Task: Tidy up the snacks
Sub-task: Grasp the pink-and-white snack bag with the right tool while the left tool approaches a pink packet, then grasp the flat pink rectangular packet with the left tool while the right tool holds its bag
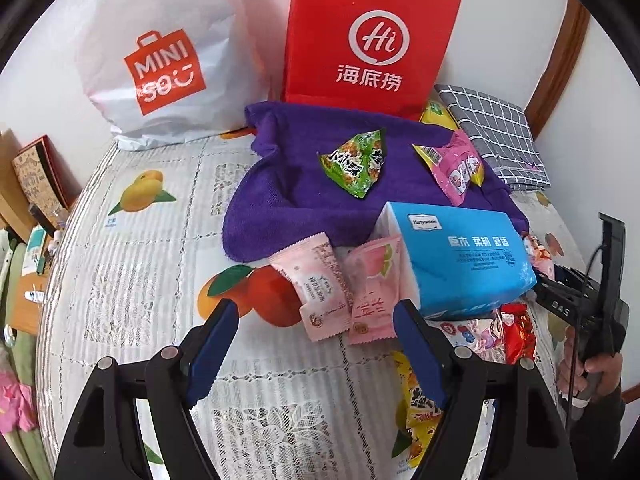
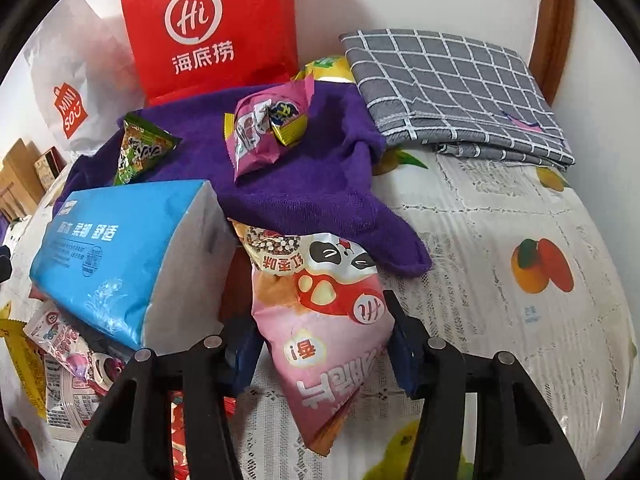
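My left gripper (image 1: 314, 316) is open above the fruit-print tablecloth (image 1: 132, 264), with nothing between its fingers. Just beyond its tips lie two pale pink packets (image 1: 320, 292), beside a blue tissue pack (image 1: 460, 252). My right gripper (image 2: 320, 344) is shut on a puffy pink snack bag (image 2: 320, 300), with both blue pads against the bag's sides. On the purple towel (image 2: 312, 184) lie a green triangular packet (image 2: 138, 148) and a pink packet (image 2: 256, 132) next to a yellow one. More snacks lie under the tissue pack (image 2: 120, 248).
A red paper bag (image 1: 368, 36) and a white shopping bag (image 1: 160, 52) stand against the back wall. A folded grey checked cloth (image 2: 452, 88) lies at the back right. A yellow packet (image 1: 416, 400) lies by my left gripper's right finger. A hand (image 1: 596, 368) holds the other gripper.
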Demonstrator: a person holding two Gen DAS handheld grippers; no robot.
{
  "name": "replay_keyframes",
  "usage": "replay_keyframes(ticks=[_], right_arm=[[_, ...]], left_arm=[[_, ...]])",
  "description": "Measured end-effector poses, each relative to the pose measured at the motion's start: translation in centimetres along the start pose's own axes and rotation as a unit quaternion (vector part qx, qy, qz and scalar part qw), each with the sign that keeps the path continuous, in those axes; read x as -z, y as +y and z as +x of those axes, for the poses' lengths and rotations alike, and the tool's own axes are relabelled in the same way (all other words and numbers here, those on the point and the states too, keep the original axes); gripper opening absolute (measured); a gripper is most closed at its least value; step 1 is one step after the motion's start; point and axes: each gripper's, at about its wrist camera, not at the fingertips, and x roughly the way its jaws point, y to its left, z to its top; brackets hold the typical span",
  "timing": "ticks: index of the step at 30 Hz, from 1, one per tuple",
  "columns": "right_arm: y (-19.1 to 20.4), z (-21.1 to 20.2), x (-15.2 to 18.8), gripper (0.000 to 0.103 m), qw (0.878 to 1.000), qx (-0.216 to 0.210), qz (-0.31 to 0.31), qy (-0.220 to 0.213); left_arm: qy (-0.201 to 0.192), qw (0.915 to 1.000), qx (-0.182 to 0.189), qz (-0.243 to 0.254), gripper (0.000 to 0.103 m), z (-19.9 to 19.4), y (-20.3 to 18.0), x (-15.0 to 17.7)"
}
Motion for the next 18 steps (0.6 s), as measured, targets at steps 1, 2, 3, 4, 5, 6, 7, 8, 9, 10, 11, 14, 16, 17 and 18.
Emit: replay_keyframes(ticks=[1, 2, 3, 4, 5, 6, 7, 8, 9, 10, 11, 14, 16, 17, 18], right_arm=[[0.0, -0.4, 0.2, 0.054, 1.000, -0.005, 0.001, -0.003], [0.0, -0.9, 0.4, 0.054, 1.000, -0.008, 0.003, -0.006], [0.0, -1.4, 0.5, 0.054, 1.000, -0.010, 0.005, -0.009], [-0.1, -2.0, 0.7, 0.054, 1.000, -0.012, 0.006, -0.013], [-0.1, -2.6, 0.9, 0.054, 1.000, -0.012, 0.006, -0.017], [-0.1, -3.1, 1.1, 0.054, 1.000, -0.009, 0.005, -0.021], [-0.2, -3.8, 1.3, 0.054, 1.000, -0.005, 0.004, -0.026], [-0.3, -4.3, 1.5, 0.054, 1.000, -0.002, 0.004, -0.029], [-0.5, -4.6, 1.7, 0.054, 1.000, -0.001, 0.004, -0.030], [-0.7, -5.1, 2.0, 0.054, 0.999, -0.001, 0.006, -0.031], [-0.7, -5.4, 2.3, 0.054, 0.999, 0.000, 0.007, -0.031], [-0.8, -5.9, 3.2, 0.054, 1.000, 0.000, 0.006, -0.026], [-0.7, -6.3, 3.9, 0.054, 1.000, 0.004, 0.004, -0.026], [-0.7, -6.5, 4.2, 0.054, 1.000, 0.002, 0.004, -0.026], [-0.6, -6.6, 4.4, 0.054, 1.000, -0.001, 0.005, -0.025]], left_arm=[[0.001, 1.0000, 0.001, -0.002, 0.078, 0.1, 0.1, 0.0], [0.003, 1.0000, 0.000, -0.006, 0.078, 0.2, 0.3, 0.1], [0.005, 0.9999, -0.005, -0.009, 0.078, 0.3, 0.5, 0.1], [0.009, 0.9998, -0.014, -0.011, 0.078, 0.5, 0.6, 0.1], [0.011, 0.9996, -0.022, -0.012, 0.078, 0.8, 0.9, 0.2], [0.013, 0.9994, -0.027, -0.014, 0.078, 1.0, 1.1, 0.3], [0.015, 0.9993, -0.031, -0.016, 0.078, 1.2, 1.4, 0.4], [0.019, 0.9990, -0.035, -0.020, 0.078, 1.6, 1.8, 0.5], [0.022, 0.9988, -0.037, -0.024, 0.078, 1.9, 2.1, 0.6], [0.025, 0.9986, -0.038, -0.027, 0.078, 2.2, 2.4, 0.7], [0.028, 0.9984, -0.037, -0.033, 0.078, 2.6, 2.8, 0.7], [0.033, 0.9980, -0.032, -0.044, 0.077, 3.6, 3.1, 0.4], [0.034, 0.9982, -0.033, -0.037, 0.077, 4.3, 2.8, 0.1], [0.033, 0.9982, -0.036, -0.034, 0.077, 4.6, 2.6, -0.1], [0.033, 0.9984, -0.035, -0.031, 0.077, 4.9, 2.4, -0.3]])
